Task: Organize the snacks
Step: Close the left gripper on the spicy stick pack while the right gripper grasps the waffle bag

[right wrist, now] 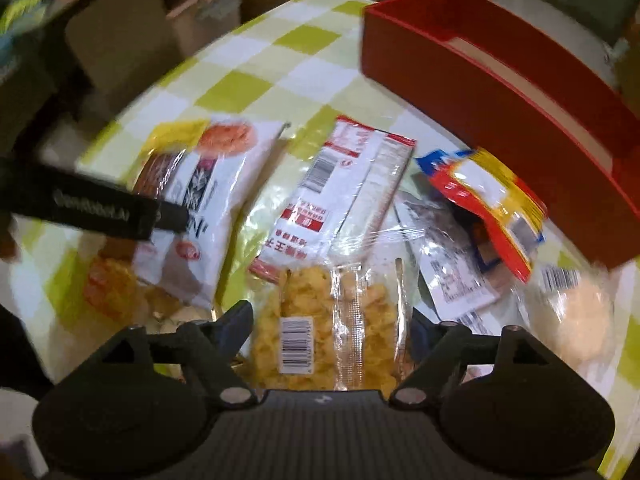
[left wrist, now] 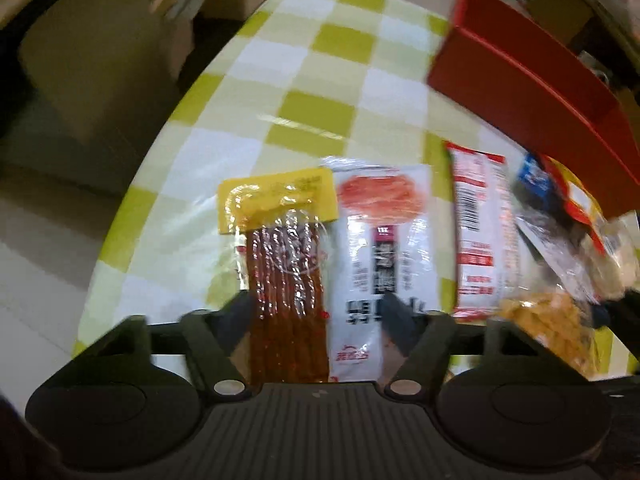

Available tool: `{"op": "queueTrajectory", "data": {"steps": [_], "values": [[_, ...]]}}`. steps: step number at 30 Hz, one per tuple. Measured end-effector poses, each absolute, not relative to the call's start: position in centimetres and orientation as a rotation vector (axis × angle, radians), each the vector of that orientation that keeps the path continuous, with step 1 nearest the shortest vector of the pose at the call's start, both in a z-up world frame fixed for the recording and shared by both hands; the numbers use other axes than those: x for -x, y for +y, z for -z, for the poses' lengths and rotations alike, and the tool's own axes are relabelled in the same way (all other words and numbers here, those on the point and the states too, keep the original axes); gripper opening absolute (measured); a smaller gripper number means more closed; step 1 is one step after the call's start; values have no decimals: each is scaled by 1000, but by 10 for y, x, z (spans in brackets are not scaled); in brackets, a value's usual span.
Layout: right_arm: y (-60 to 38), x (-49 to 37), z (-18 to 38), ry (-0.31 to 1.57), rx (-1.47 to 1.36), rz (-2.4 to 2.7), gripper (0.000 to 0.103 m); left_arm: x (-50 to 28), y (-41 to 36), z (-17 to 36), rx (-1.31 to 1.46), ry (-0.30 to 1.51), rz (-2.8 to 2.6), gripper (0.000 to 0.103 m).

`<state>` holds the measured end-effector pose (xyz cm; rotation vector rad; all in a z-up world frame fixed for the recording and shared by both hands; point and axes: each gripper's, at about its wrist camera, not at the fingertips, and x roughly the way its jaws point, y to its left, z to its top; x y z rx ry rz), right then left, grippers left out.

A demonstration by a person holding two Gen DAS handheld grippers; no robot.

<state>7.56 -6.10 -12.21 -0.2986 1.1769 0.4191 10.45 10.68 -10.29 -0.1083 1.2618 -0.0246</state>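
Note:
Several snack packets lie on a green-and-white checked table [left wrist: 312, 80]. My left gripper [left wrist: 320, 312] is open, its fingers on either side of a spicy-strip packet with a yellow top [left wrist: 286, 280] and a white packet with an orange picture [left wrist: 372, 248]. My right gripper [right wrist: 332, 320] is open around a clear bag of yellow crisps [right wrist: 320, 320], which also shows in the left wrist view [left wrist: 548, 328]. A red-and-white packet [right wrist: 348, 188] and a red, yellow and blue packet [right wrist: 492, 204] lie beyond it. The left gripper's finger [right wrist: 100, 208] crosses the white packet [right wrist: 208, 208].
A red box [right wrist: 500, 92] stands open at the back right of the table; it also shows in the left wrist view [left wrist: 532, 92]. Cardboard boxes [right wrist: 200, 12] stand on the floor beyond the table's far edge. A clear bag with pale contents [right wrist: 576, 312] lies at the right.

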Motion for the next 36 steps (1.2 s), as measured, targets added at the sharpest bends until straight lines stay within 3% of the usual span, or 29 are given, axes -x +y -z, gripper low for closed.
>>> {"op": "queueTrajectory", "data": {"steps": [1,5,10,12,14,16,18,20,24,28,31,36], "values": [[-60,-76,122,1180,289,-418,85,-104,104,102,111,1261,39,57],[-68,-75,113,1179,255,-400,79,-103,105,94,153,1273,75,35],[-83,-67,102,1170,215,-380,78,-98,112,90,202,1283,99,31],[-86,-66,96,1157,196,-380,78,-98,115,91,223,1286,101,38],[-88,-65,90,1144,175,-379,78,-97,119,90,239,1288,95,67],[-89,-64,86,1138,163,-382,78,-97,121,89,229,1273,64,80],[-90,-64,85,1138,156,-384,78,-98,120,88,193,1259,36,82],[-90,-64,85,1143,154,-387,78,-101,116,93,145,1264,2,93],[-93,-62,87,1153,145,-397,78,-114,110,110,121,1295,-57,93],[-99,-60,88,1157,134,-402,78,-127,110,109,178,1292,-33,77],[-104,-62,86,1152,128,-388,78,-123,98,104,150,1270,-10,57],[-106,-58,81,1132,115,-393,78,-113,91,103,124,1283,5,54]]}}
